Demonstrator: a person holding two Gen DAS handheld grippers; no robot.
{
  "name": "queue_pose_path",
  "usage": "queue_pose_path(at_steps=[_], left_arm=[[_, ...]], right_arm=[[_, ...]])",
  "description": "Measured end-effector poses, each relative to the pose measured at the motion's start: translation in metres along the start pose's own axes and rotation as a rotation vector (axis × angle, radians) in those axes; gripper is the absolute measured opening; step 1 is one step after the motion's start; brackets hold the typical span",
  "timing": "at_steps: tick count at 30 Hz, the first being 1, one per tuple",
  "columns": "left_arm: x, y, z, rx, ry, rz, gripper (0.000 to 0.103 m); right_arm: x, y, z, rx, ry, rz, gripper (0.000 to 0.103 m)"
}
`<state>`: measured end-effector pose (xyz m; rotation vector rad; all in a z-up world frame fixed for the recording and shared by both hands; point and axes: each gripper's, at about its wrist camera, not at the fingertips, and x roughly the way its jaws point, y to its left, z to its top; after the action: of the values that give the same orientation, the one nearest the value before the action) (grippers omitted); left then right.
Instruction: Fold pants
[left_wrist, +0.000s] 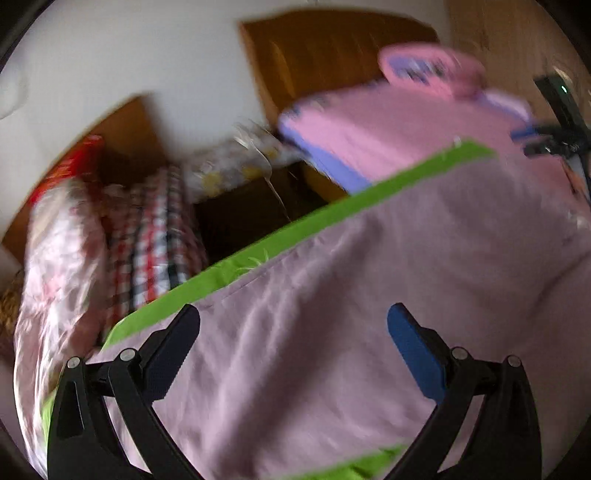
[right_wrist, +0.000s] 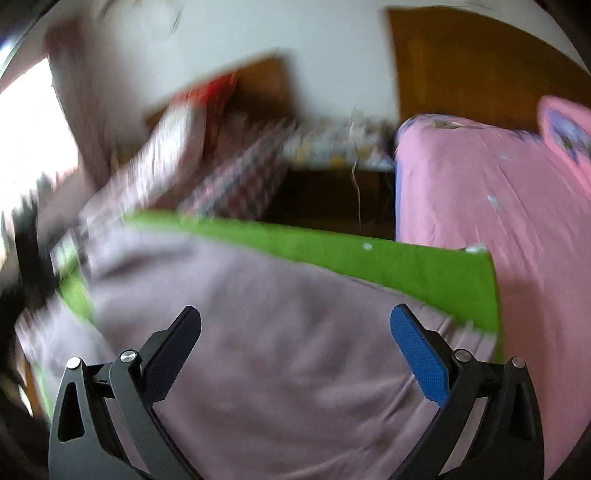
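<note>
Pale mauve pants (left_wrist: 332, 295) lie spread on a green mat (left_wrist: 280, 236). My left gripper (left_wrist: 293, 325) is open above the cloth, its jaws wide apart, holding nothing. In the right wrist view the same pants (right_wrist: 277, 350) cover the green mat (right_wrist: 406, 266). My right gripper (right_wrist: 295, 325) is open over the cloth and empty. The other gripper shows as a dark shape at the right edge of the left wrist view (left_wrist: 557, 136). Both views are motion-blurred.
A pink bed cover (right_wrist: 498, 206) lies to the right of the mat, with a pink pillow (left_wrist: 432, 70). A checked cloth (left_wrist: 155, 240) and a floral bundle (left_wrist: 62, 266) lie at the left. A dark gap (left_wrist: 251, 210) and wooden furniture (left_wrist: 332, 51) sit behind.
</note>
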<state>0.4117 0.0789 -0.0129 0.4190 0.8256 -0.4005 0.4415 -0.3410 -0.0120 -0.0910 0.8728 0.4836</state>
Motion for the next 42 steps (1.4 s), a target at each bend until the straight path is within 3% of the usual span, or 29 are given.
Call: queue_pose_path(at_steps=[3,6,9,11,13,14,15,20,25,28,29,30,31,32,34,37,40,42], left_arm=[[0.044,0.026,0.009,-0.002,0.086,-0.147,0.086],[0.076,0.045,0.017,-0.020,0.126,-0.251,0.084],[0.091,0.047,0.020,0.000,0.135,-0.310,0.083],[0.101,0.048,0.025,0.024,0.142,-0.338,0.079],[0.109,0.051,0.029,0.035,0.144,-0.363,0.072],[0.114,0.055,0.031,0.039,0.140,-0.372,0.070],[0.115,0.058,0.033,0.041,0.136,-0.375,0.070],[0.123,0.071,0.044,0.049,0.129,-0.420,0.068],[0.138,0.066,0.042,0.090,0.196,-0.480,0.068],[0.139,0.073,0.038,0.063,0.176,-0.503,0.063],[0.139,0.078,0.036,0.040,0.167,-0.498,0.051],[0.138,0.083,0.034,0.019,0.159,-0.476,0.028],[0.138,0.087,0.032,0.004,0.160,-0.474,0.015],[0.136,0.089,0.028,-0.011,0.168,-0.492,0.009],[0.124,0.083,0.025,0.020,0.149,-0.444,0.006],[0.086,0.067,0.027,0.091,0.067,-0.280,0.005],[0.011,0.050,0.027,0.137,-0.066,-0.096,0.005],[-0.046,0.036,0.019,0.183,-0.143,-0.018,0.005]], right_arm=[[0.037,-0.015,0.012,-0.108,0.096,-0.002,0.094],[0.060,-0.031,0.013,-0.137,0.184,0.054,0.079],[0.074,-0.045,0.004,-0.125,0.267,0.079,0.074],[0.073,-0.043,0.000,-0.145,0.244,0.107,0.068],[0.065,-0.040,-0.003,-0.161,0.219,0.113,0.044],[0.059,-0.037,-0.006,-0.187,0.195,0.087,0.027],[0.055,-0.036,-0.008,-0.212,0.178,0.061,0.021],[0.032,-0.015,-0.021,-0.292,0.053,-0.059,0.015],[0.007,-0.001,-0.027,-0.271,-0.067,-0.165,0.014],[-0.012,0.010,-0.028,-0.261,-0.124,-0.208,0.014],[-0.016,0.015,-0.027,-0.263,-0.139,-0.222,0.014],[-0.022,0.018,-0.027,-0.261,-0.154,-0.234,0.014],[-0.030,0.022,-0.025,-0.254,-0.168,-0.244,0.014],[-0.033,0.025,-0.025,-0.254,-0.171,-0.251,0.014],[-0.036,0.033,-0.022,-0.262,-0.167,-0.279,0.014],[-0.045,0.046,-0.020,-0.268,-0.173,-0.325,0.014],[-0.071,0.061,-0.021,-0.260,-0.219,-0.356,0.013],[-0.097,0.071,-0.028,-0.255,-0.263,-0.360,0.013]])
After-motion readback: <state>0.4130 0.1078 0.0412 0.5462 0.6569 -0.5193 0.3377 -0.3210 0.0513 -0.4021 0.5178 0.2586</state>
